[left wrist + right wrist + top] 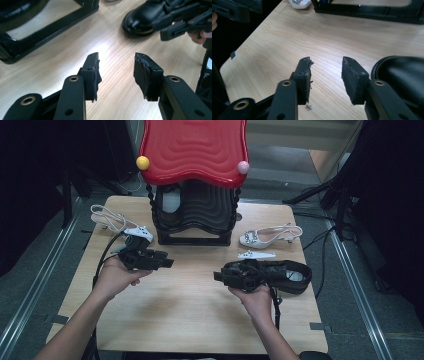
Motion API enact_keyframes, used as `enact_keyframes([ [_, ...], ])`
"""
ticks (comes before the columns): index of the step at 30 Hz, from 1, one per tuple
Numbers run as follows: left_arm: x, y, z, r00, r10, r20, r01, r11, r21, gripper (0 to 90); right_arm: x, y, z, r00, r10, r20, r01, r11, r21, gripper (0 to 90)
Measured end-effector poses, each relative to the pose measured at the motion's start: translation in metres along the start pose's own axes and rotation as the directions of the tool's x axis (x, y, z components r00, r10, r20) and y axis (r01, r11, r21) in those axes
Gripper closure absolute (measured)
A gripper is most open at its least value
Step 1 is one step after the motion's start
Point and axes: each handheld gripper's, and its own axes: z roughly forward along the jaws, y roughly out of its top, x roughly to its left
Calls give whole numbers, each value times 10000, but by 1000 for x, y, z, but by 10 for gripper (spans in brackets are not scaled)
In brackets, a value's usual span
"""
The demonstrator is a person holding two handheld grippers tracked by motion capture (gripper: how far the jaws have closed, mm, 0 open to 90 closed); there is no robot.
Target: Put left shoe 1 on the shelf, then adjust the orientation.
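Two white heeled sandals lie on the wooden table (190, 305): one at the back left (137, 232), one at the back right (270, 236). A black shoe (290, 272) rests at the right edge. My left gripper (169, 262) hovers left of centre, open and pointing right. My right gripper (216, 276) sits just left of the black shoe, open and pointing left. In the left gripper view the jaws (116, 58) hold nothing, with the black shoe's toe (140, 21) ahead. The right gripper (325, 62) is empty too, the black shoe (402, 75) at its right.
A black shoe rack (195, 215) with a wavy red top (192, 150) stands at the back centre; its base frame (50, 32) (367, 11) lies ahead of both grippers. A small white strip (256, 254) lies in front of the right sandal. Dark stands and cables surround the table.
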Motion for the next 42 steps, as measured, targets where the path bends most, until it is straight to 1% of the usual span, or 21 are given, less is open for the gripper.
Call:
enact_keyframes([
  [2, 0, -3, 2, 10000, -36, 20, 36, 10000, 36, 553, 0, -5, -3, 9990, -439, -24, 438, 9986, -300, 611],
  [3, 0, -5, 3, 10000, -94, 25, 94, 10000, 17, 550, 0, -6, -5, 9980, -638, 12, 638, 9973, -363, 612],
  [4, 1, -7, 3, 9998, -183, 107, 183, 9998, -10, 548, -1, -7, -7, 9975, -708, 75, 710, 9970, -311, 608],
  [5, 1, -8, 4, 9997, -218, 100, 218, 9998, -9, 548, -2, -7, -10, 9986, -526, 77, 528, 9982, -281, 608],
  [7, 1, -11, 5, 9997, -239, 10, 239, 9997, -31, 547, -5, -7, -16, 9999, 112, -53, -114, 9993, -344, 631],
  [9, 0, -13, 6, 9998, -221, -14, 221, 9997, 33, 546, -10, -7, -23, 9993, 372, -65, -374, 9986, -387, 662],
  [11, 1, -16, 8, 9996, -287, 15, 287, 9996, 12, 543, -14, -8, -30, 9994, 355, 24, -354, 9989, -322, 682],
  [14, 2, -19, 11, 9992, -385, 86, 386, 9993, -28, 536, -20, -8, -39, 9990, 433, 135, -431, 9990, -144, 679],
  [16, 3, -22, 14, 9983, -558, 145, 557, 9984, 13, 514, -23, -8, -44, 9987, 340, 367, -341, 9994, 28, 659],
  [18, 4, -24, 17, 9981, -615, 103, 613, 9980, 143, 499, -28, -7, -48, 9983, 443, 367, -452, 9987, 241, 664],
  [19, 5, -26, 18, 9980, -632, 87, 630, 9979, 172, 495, -31, -7, -50, 9984, 491, 279, -499, 9983, 291, 670],
  [21, 6, -28, 19, 9976, -691, 22, 691, 9975, 162, 492, -37, -7, -54, 9977, 584, 337, -599, 9972, 443, 672],
  [24, 8, -32, 22, 9967, -810, -10, 810, 9964, 239, 486, -43, -7, -59, 9972, 616, 432, -637, 9968, 490, 675],
  [26, 9, -34, 24, 9963, -854, -19, 855, 9959, 287, 486, -47, -6, -63, 9963, 673, 528, -693, 9969, 364, 673],
  [28, 9, -35, 25, 9969, -782, -18, 782, 9960, 422, 486, -51, -5, -67, 9951, 779, 603, -797, 9964, 281, 671],
  [30, 8, -35, 25, 9976, -693, -26, 694, 9966, 442, 486, -55, -5, -70, 9943, 798, 701, -821, 9961, 313, 658],
  [32, 7, -34, 26, 9973, -733, 56, 730, 9964, 437, 485, -57, -3, -72, 9938, 733, 835, -767, 9963, 377, 644],
  [34, 7, -34, 26, 9974, -727, 9, 726, 9963, 459, 485, -59, -1, -74, 9932, 693, 935, -747, 9957, 552, 646],
  [36, 7, -35, 27, 9972, -752, 56, 749, 9961, 471, 485, -61, 1, -78, 9929, 641, 1004, -704, 9956, 612, 653],
  [39, 6, -35, 28, 9975, -698, 86, 692, 9960, 565, 485, -66, 5, -86, 9895, 824, 1191, -903, 9939, 633, 653],
  [42, 6, -35, 30, 9975, -692, 113, 684, 9957, 622, 484, -72, 8, -94, 9839, 816, 1587, -940, 9930, 718, 652],
])
